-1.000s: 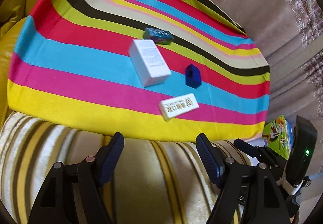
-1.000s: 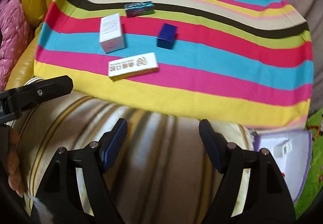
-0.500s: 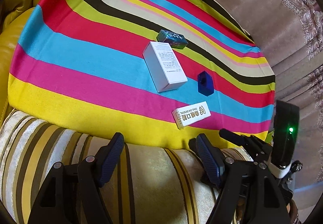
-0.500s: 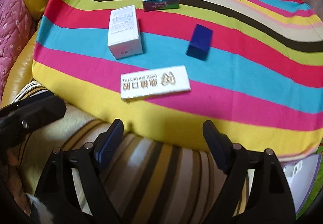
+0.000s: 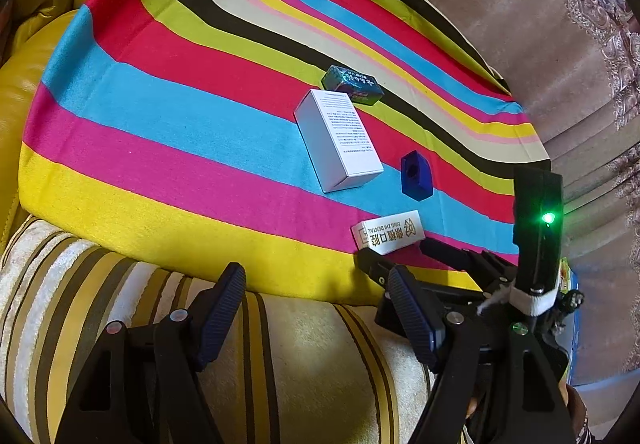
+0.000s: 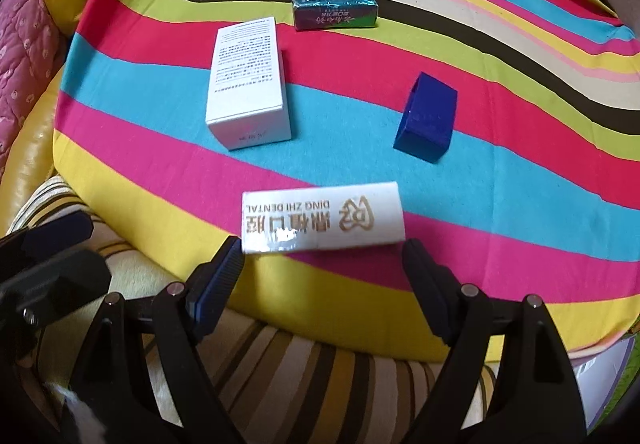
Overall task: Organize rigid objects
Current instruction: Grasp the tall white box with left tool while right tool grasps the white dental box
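Four boxes lie on a striped cloth. The long white dental box is nearest. My right gripper is open, and its fingertips flank the box's near edge at either end without pressing it. Farther off lie a white carton, a dark blue block and a dark green pack. In the left wrist view the same dental box, carton, block and pack show. My left gripper hangs open and empty over the sofa cushion, left of the right gripper.
The cloth covers a gold-striped sofa seat. A yellow leather cushion and a pink quilted one lie at the left. A brown patterned backrest rises behind. A colourful printed item and a white and purple thing sit off the right edge.
My right gripper has come forward and down to the dental box, and its jaws have widened. The left gripper has stayed nearly in place.
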A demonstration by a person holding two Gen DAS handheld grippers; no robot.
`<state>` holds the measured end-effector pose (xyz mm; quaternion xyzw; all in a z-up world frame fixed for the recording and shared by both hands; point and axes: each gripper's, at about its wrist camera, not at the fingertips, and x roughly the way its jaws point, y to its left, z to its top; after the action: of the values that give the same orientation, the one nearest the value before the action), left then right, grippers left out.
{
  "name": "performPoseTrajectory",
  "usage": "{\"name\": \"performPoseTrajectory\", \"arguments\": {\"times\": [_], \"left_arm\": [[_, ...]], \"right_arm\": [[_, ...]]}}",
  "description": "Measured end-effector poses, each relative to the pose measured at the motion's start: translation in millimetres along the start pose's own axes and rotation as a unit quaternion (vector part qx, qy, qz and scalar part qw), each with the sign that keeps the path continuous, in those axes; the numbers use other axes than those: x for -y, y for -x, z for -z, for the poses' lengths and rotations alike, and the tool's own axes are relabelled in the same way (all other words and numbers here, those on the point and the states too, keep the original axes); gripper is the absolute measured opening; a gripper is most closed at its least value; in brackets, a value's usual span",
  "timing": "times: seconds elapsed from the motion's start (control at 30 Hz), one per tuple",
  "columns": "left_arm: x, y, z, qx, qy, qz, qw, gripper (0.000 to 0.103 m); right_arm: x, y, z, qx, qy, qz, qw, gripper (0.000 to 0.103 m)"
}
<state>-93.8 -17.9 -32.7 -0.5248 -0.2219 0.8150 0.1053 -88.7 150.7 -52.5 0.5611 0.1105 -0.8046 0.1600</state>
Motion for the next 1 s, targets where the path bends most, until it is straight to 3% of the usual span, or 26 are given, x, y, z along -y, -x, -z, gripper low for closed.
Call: {"name": "performPoseTrajectory", "arguments": {"times": [0.3,0.63,1.0], "left_arm": [[-3,0,-4,0.005,0.009,-0.008,0.9999,0.075],[-1,-2,-21,0.018,0.017,-0.045,0.9987,0.075],[33,-32,-60,0.011,0.011,-0.058,0.9982,0.075]], "right_arm": [[-1,-4,-7,0.006,0.006,-0.003,1.0,0.085],[4,-4,-10,0.021,0.001,-0.003,1.0,0.084],[43,4,-9,0.04,-0.11,0.041,0.992,0.084]]}}
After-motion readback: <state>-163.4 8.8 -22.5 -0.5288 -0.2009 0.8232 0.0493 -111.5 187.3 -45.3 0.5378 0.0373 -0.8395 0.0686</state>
